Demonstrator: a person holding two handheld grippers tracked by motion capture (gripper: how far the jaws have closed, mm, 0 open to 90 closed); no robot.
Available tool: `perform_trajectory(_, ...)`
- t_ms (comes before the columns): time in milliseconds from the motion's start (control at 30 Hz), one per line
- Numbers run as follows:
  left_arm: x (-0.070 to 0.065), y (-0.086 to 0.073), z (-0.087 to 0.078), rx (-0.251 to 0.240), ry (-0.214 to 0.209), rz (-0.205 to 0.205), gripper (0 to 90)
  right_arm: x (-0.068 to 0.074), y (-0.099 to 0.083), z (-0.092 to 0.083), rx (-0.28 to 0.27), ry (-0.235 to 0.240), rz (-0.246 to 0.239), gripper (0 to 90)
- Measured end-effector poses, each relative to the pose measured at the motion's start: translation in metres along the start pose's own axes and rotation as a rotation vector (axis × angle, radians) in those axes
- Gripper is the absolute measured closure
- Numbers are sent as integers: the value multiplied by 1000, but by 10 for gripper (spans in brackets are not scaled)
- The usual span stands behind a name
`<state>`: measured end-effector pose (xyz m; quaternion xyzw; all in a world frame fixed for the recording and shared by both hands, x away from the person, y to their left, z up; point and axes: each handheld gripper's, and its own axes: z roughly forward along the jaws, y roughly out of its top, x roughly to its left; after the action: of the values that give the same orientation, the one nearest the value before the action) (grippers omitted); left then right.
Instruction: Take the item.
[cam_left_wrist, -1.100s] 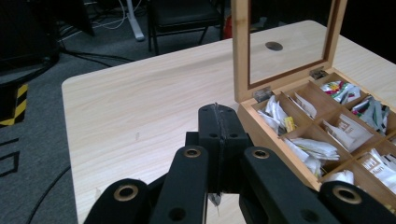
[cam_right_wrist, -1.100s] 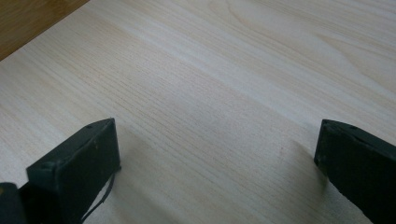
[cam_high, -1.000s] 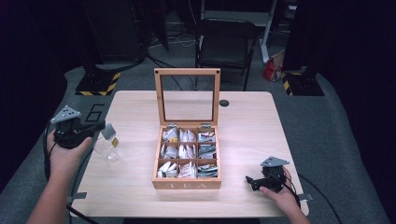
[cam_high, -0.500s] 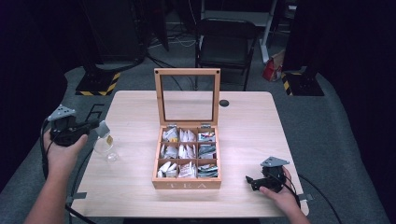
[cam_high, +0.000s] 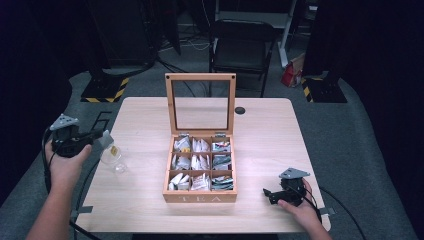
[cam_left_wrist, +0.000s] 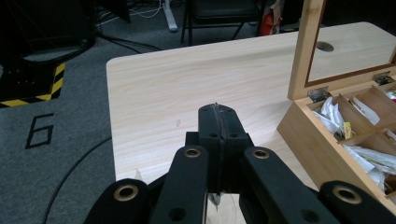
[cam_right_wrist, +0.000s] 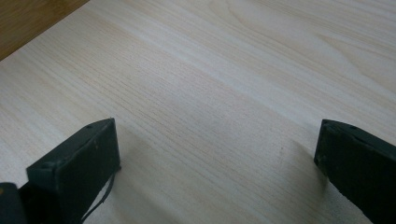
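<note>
Tea bag (cam_high: 106, 140) hangs pinched in the left claw (cam_high: 98, 135), above the small glass (cam_high: 113, 159) at the worktop's (cam_high: 260, 125) left edge. Lowering it in remains, I judge. Right claw (cam_high: 268, 193) rests unclenched and empty beside the open tea box (cam_high: 200, 196).

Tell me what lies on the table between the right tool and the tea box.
Nothing: in the high view, bare table runs from the right tool to the tea box.
</note>
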<state>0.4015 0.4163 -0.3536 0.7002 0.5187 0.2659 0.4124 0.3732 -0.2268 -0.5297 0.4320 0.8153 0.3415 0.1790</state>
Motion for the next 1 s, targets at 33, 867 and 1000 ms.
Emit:
perform_trajectory(33, 0, -2, 1, -3, 4, -4, 900, 0, 0, 0, 0, 0, 0, 0)
perform_trajectory(867, 4, -31, 22, 53, 25, -36, 900, 0, 0, 0, 0, 0, 0, 0)
perform_trajectory(1000, 5, -34, 25, 57, 26, -42, 900, 0, 0, 0, 0, 0, 1, 0)
